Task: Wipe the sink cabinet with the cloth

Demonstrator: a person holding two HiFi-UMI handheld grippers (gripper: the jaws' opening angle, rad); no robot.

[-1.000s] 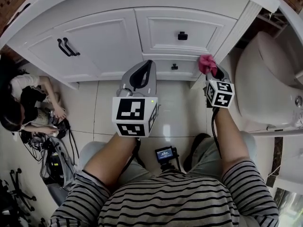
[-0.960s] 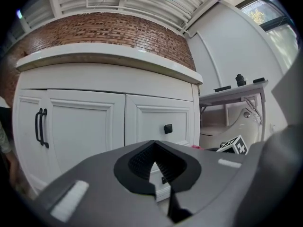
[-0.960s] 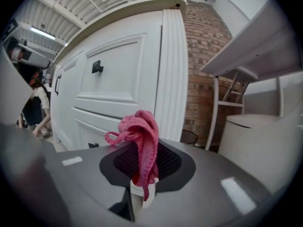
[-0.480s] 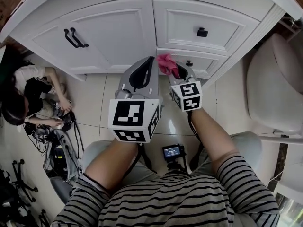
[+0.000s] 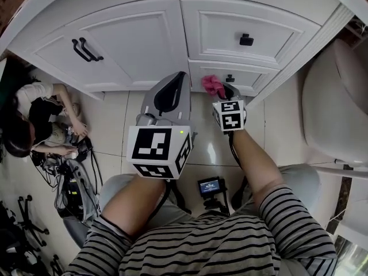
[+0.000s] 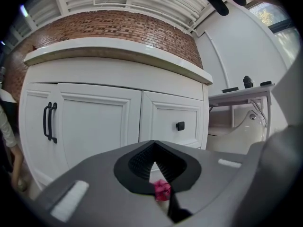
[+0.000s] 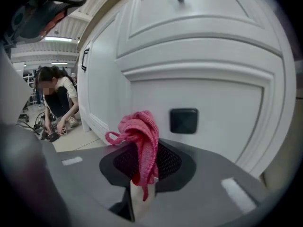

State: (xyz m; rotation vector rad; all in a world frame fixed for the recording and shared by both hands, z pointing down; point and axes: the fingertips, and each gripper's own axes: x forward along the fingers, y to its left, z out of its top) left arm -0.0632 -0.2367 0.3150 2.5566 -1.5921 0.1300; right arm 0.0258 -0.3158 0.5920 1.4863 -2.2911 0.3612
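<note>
Overhead head view, gripper views facing cabinet

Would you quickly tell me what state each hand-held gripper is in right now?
Left hand-held gripper: closed, holding nothing.
Right hand-held gripper: closed on the pink cloth.

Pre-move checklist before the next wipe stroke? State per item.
1. Cloth held: ok. The right gripper has its jaws shut on the pink cloth, which bunches above them.
2. Cloth touching the lower drawer: cannot tell. It is close in front, but no view shows contact.
3. Stroke path clear: not ok. The black knob sits just right of the cloth and could snag it.
4. Left gripper out of the way: ok. Its jaws are shut and empty, and it is left of the cloth.
5. Bystander clear: ok. The person crouches on the floor far left.
</note>
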